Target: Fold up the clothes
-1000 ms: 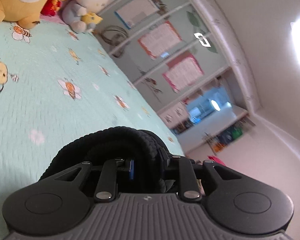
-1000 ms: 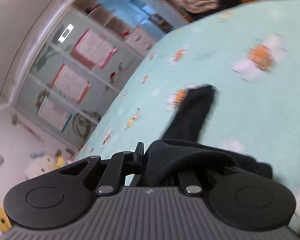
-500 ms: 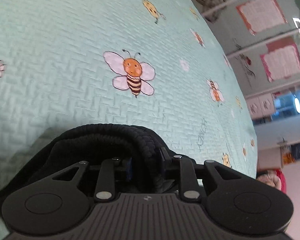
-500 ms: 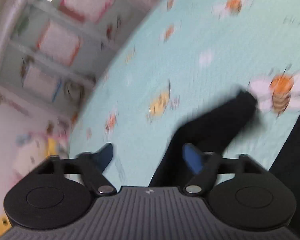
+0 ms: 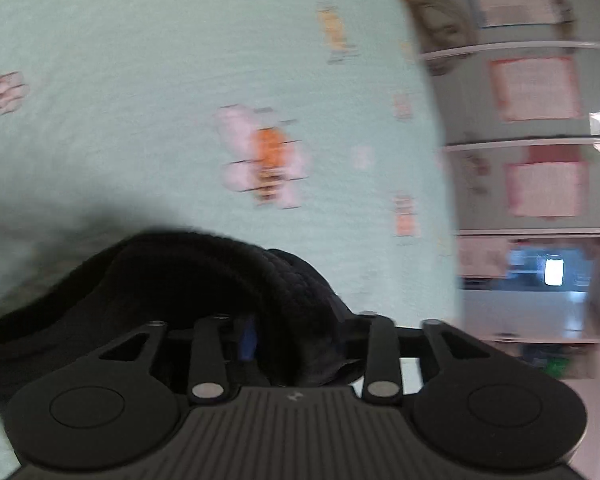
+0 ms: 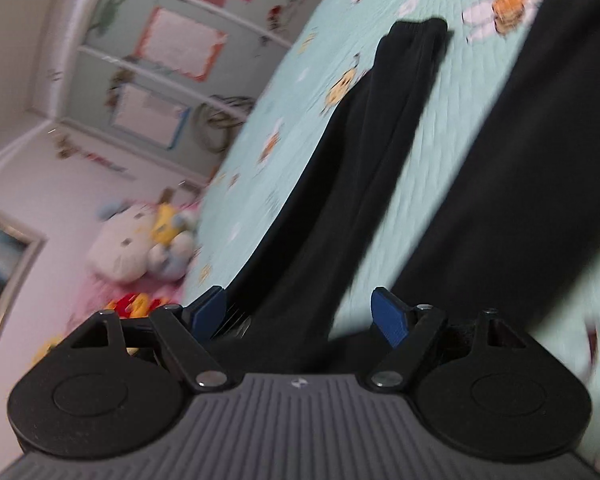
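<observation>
Since the earlier frame, the black knitted garment (image 6: 340, 184) is seen released by the right gripper (image 6: 300, 314), whose jaws stand wide, cloth lying loose between them. A bunched fold (image 5: 204, 280) sits between the opening jaws of the left gripper (image 5: 296, 336). Spread on the mint bee-print quilt (image 5: 140, 80), the garment is judged barely folded.

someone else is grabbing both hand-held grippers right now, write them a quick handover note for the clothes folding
Left hand-held gripper: jaws opening, bunched black garment between them.
Right hand-held gripper: open, holding nothing; a black sleeve or leg runs out from between its fingers.
The garment lies spread on the mint bee-print bedspread, a second black strip to the right in the right wrist view.
Done: garment laid on the bed.
Left: no finished fold shows; regrasp and fold.
</observation>
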A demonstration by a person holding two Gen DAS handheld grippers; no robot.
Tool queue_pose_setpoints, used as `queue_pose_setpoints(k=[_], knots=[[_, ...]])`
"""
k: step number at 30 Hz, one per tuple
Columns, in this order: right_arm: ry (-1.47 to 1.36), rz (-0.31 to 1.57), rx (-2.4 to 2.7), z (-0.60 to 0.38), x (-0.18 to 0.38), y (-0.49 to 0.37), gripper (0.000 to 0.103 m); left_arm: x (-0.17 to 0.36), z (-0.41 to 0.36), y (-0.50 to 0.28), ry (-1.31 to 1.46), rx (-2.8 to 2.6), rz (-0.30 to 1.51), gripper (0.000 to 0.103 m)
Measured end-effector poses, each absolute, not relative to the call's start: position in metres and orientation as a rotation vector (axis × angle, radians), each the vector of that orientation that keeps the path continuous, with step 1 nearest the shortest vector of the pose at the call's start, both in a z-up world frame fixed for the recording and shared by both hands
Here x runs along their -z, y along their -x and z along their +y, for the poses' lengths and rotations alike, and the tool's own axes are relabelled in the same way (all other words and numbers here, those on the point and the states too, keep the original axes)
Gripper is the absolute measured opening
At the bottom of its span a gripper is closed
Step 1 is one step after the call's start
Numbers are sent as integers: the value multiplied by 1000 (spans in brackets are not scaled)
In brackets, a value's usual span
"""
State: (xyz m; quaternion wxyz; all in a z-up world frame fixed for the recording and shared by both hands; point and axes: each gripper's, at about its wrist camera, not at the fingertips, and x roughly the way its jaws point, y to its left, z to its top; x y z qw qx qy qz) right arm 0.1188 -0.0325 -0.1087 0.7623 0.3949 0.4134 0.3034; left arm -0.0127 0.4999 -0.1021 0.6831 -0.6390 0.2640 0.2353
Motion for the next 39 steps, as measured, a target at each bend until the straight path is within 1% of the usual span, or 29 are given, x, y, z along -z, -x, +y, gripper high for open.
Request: queue_pose_setpoints(k=[2,4,6,7,9,14,18,21,23,27,31,32,34,35,36,37,38,39], knots=[[-841,915,-657,-39,119,-90,79,109,496,26,1432,-519,578,51],[-848,935,-653,-45,127,-68,79,111,499,47,1491,-473,498,54],[-882,955,-655,-51,134,-51,79,106,506,67,1516,-446,408,62],[-899,965,-656,-54,138,-43,79,100,508,78,1503,-459,366,64],[-912,969,-649,-57,142,-32,79,90,508,104,1427,-499,327,69],[-927,973,-575,-62,151,-23,79,107,471,173,1249,-570,384,72],[-973,949,-456,-78,162,-23,79,165,424,211,1268,-584,508,72],[-1010,915,-381,-92,167,-27,79,207,398,222,1351,-577,527,71],[-1057,897,-346,-103,170,-31,79,210,392,216,1362,-565,481,77],[-1129,838,-294,-120,177,-40,79,216,395,190,1429,-472,467,78],[-1181,776,-243,-129,189,-61,79,223,389,159,1437,-491,454,77],[-1189,764,-234,-130,192,-68,79,226,389,154,1446,-499,439,76],[-1174,745,-228,-127,192,-84,79,228,389,147,1454,-518,434,62],[-1161,739,-225,-126,193,-93,79,228,390,144,1452,-531,444,45],[-1147,733,-219,-124,193,-102,79,228,391,141,1448,-537,454,22],[-1135,726,-214,-122,193,-111,79,226,391,140,1439,-531,463,15],[-1119,733,-210,-120,192,-119,71,221,390,142,1422,-525,464,13],[-1096,760,-202,-118,191,-127,58,211,388,145,1393,-520,451,12]])
